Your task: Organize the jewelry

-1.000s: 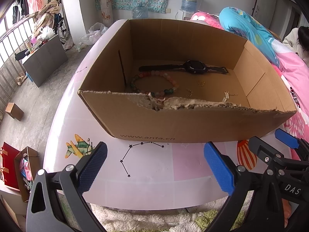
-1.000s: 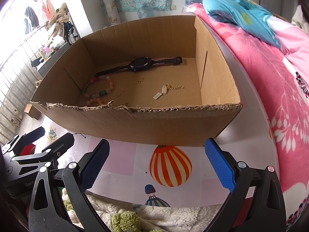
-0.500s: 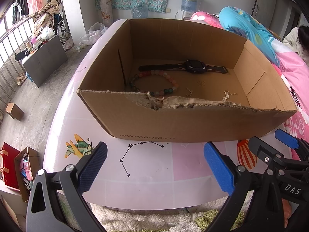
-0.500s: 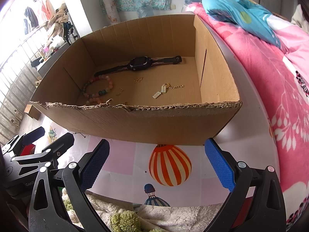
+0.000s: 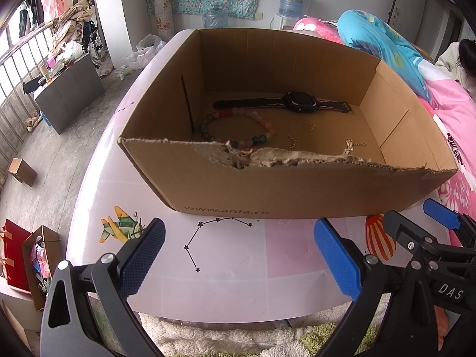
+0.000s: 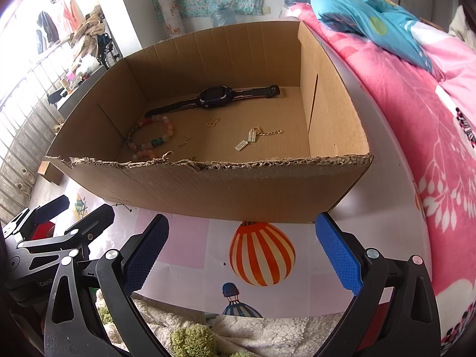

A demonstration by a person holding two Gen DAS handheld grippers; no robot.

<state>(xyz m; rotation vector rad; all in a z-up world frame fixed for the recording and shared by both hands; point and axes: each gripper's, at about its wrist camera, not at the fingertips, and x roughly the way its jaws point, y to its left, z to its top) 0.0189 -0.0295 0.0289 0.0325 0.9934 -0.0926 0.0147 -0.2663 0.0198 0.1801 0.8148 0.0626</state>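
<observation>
An open cardboard box [image 5: 255, 190] [image 6: 226, 190] with a torn front rim stands on the pink table. Inside lie a black watch [image 5: 299, 102] [image 6: 215, 98], a bead bracelet [image 5: 238, 128] [image 6: 150, 139], a gold abacus charm on a chain [image 5: 349, 147] [image 6: 251, 136], a small gold butterfly piece [image 5: 309, 127] [image 6: 212, 122] and a short gold chain [image 5: 291, 142] [image 6: 184, 141]. My left gripper [image 5: 239, 255] is open in front of the box, nothing between its blue pads. My right gripper [image 6: 242, 257] is open too, over the balloon picture.
The table [image 5: 226, 264] carries printed pictures: an airplane, a constellation, a striped balloon [image 6: 261, 255]. A pink and blue quilt [image 6: 416, 95] lies to the right. A fluffy rug [image 6: 238, 336] is below the near edge. The floor with a grey cabinet [image 5: 68, 89] lies left.
Almost nothing: the right wrist view has shifted very slightly relative to the box. Both grippers stay open and the jewelry lies as before.
</observation>
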